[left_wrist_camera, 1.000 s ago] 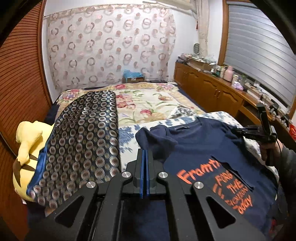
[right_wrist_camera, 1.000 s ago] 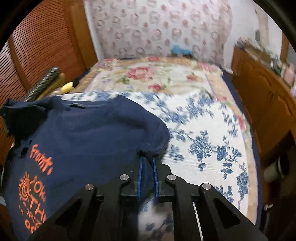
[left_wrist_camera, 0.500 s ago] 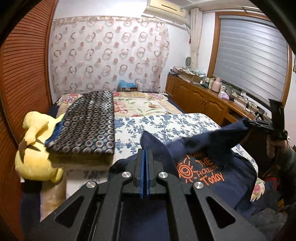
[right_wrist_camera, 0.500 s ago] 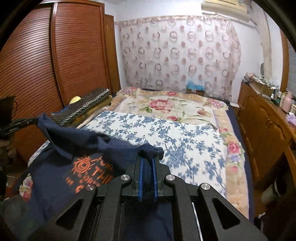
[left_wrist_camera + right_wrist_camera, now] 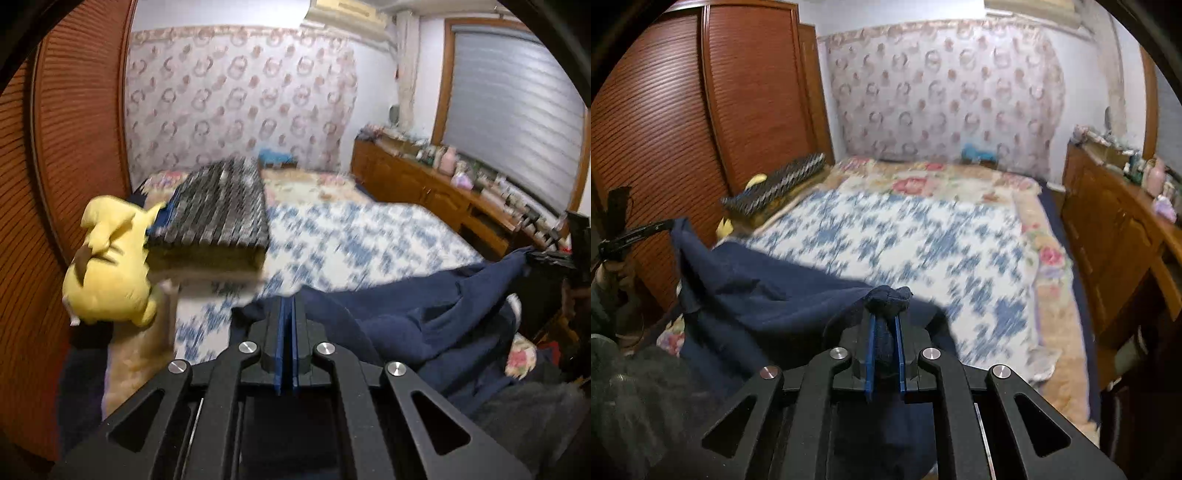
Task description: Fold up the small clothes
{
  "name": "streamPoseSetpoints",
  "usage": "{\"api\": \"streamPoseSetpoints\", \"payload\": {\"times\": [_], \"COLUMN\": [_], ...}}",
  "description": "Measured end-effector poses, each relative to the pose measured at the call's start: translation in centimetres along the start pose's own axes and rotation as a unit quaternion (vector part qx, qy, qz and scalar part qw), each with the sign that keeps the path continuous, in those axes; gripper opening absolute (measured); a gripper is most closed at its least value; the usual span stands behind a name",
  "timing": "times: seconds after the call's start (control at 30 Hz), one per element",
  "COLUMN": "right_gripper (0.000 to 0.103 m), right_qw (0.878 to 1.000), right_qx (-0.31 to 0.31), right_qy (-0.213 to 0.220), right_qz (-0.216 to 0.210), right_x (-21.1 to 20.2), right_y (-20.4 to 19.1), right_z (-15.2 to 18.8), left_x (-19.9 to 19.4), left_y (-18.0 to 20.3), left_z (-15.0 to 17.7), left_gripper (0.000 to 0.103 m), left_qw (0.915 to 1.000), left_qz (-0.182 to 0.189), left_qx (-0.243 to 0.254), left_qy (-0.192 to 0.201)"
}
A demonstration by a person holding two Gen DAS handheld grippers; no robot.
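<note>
Scanning L to R in the left wrist view: yellow plush toy (image 5: 110, 266) sits at 9 o'clock against the wooden wardrobe doors (image 5: 70, 155). Dark patterned folded fabric (image 5: 218, 206) lies at approx 11 o'clock on the bed (image 5: 351, 240), w/ blue-floral cover. My left gripper (image 5: 287, 308) at 6 o'clock has its jaws pressed fully together, nipping an edge of the navy shirt (image 5: 424, 314). Shirt stretches from there toward 3 o'clock, hanging in folds over the bed's near edge. At 3 o'clock the right gripper (image 5: 543, 256) pinches the shirt's other end.

Right wrist view: left gripper (image 5: 663, 226) at 9 o'clock holds a shirt corner up. Navy shirt (image 5: 757, 295) sags between both tongs. Right gripper (image 5: 886, 314) at 6 o'clock is nearly closed, a bunched wad of shirt fabric clamped between its blue pads (image 5: 870, 347). Wooden cabinet (image 5: 1108, 229) at 3 o'clock. Bed is motion-blurred in both views.
</note>
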State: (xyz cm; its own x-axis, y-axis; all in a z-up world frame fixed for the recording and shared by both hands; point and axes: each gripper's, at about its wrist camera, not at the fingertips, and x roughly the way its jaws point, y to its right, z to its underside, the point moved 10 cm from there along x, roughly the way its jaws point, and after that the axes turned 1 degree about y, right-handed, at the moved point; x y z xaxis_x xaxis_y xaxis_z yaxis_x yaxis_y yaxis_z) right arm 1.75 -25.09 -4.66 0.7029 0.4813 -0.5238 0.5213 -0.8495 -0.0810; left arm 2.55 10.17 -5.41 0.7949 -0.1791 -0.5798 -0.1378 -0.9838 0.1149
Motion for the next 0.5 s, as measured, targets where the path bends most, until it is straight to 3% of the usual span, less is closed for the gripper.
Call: {"api": "streamPoseSetpoints", "payload": {"times": [0.13, 0.2, 0.27, 0.37, 0.5], "right_gripper": [0.01, 0.013, 0.013, 0.015, 0.026], "right_qw": [0.999, 0.999, 0.999, 0.999, 0.999], "right_qx": [-0.003, 0.0, 0.002, -0.007, -0.021], "right_qy": [-0.028, -0.032, -0.024, -0.009, -0.002], "right_qz": [0.017, 0.027, 0.028, 0.033, 0.04], "right_x": [1.3, 1.7, 1.5, 1.6, 2.0], "right_y": [0.5, 0.9, 0.7, -0.2, -0.3], "right_z": [1.5, 1.0, 0.1, -1.4, -2.1], "left_x": [1.1, 1.1, 1.3, 1.9, 4.0], "left_y": [-1.2, -1.3, -1.3, -1.0, -1.0], "left_z": [1.3, 1.2, 0.9, 0.4, -0.3], "left_gripper": [0.003, 0.01, 0.028, 0.041, 0.042], "left_qw": [0.9997, 0.9998, 0.9999, 0.9999, 0.9998], "left_qz": [-0.008, -0.01, -0.002, 0.001, -0.006], "left_qx": [-0.01, -0.007, -0.007, -0.003, 0.008], "left_qy": [-0.019, -0.017, -0.014, -0.014, -0.02]}}
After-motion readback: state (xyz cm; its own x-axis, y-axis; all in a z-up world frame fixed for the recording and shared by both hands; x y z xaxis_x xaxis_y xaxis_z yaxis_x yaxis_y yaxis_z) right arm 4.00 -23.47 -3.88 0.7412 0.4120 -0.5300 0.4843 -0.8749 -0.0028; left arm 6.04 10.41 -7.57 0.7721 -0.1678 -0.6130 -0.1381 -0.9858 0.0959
